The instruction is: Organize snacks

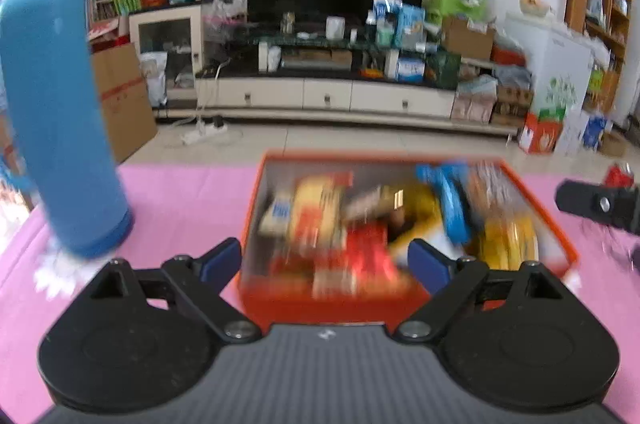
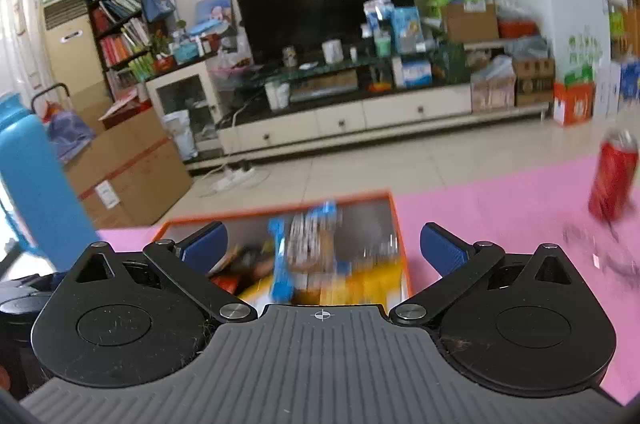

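Observation:
An orange box sits on the pink table cover, filled with several blurred snack packets, among them a blue one, a red one and yellow ones. My left gripper hangs open over the box's near side with nothing between its blue pads. My right gripper is also open and empty above the orange box. Below it lie a blue packet and yellow packets. One of the right gripper's black fingers shows at the right edge of the left wrist view.
A tall blue bottle stands on the cover left of the box, the same blue bottle in the right wrist view. A red can stands on the cover at the right. Beyond the table's far edge are a tiled floor and a TV cabinet.

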Demonstrator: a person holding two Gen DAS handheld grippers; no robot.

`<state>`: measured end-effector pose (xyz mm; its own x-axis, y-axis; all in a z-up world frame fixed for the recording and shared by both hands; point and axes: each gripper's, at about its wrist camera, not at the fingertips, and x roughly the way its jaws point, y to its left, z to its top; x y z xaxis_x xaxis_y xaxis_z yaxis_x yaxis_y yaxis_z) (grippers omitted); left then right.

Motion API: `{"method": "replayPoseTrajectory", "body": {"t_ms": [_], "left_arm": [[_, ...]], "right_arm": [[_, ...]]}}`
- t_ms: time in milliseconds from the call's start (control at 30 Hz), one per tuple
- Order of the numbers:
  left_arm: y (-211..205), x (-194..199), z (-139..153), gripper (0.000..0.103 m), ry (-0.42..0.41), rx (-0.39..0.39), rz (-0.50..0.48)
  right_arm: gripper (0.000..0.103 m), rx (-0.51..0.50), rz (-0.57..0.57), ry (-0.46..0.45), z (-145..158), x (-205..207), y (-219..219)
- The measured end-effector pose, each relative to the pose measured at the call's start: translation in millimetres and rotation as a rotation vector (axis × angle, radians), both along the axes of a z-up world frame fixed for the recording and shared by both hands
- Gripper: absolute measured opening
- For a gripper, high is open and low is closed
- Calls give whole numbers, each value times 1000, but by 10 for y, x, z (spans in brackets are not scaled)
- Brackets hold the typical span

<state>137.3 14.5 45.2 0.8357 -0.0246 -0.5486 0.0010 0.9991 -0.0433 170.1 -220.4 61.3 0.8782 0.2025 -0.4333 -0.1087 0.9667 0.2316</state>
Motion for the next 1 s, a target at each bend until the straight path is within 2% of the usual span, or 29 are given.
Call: {"method": "replayPoseTrajectory", "body": {"t_ms": [133, 233, 400, 533, 733, 1000], "left_arm": [[37, -466, -141, 90, 74, -30, -6], [15, -723, -175, 90, 86, -27, -16], [-48, -899, -247, 90, 77, 12, -47], [-115, -861, -324, 90, 87, 52, -71], [-52, -739, -428, 90, 128, -11, -80], [15, -670, -515, 90, 164, -24, -49]], "right_arm": [[93, -59, 7, 76, -324, -617, -63], [93, -50, 34, 151, -490, -934, -64], [93, -23, 35, 145, -581, -1343, -69], [93, -31, 26, 177, -675, -1220, -81], [93, -34, 4, 248, -848, -989, -135], [93, -55, 29, 265, -899, -906, 3]]}}
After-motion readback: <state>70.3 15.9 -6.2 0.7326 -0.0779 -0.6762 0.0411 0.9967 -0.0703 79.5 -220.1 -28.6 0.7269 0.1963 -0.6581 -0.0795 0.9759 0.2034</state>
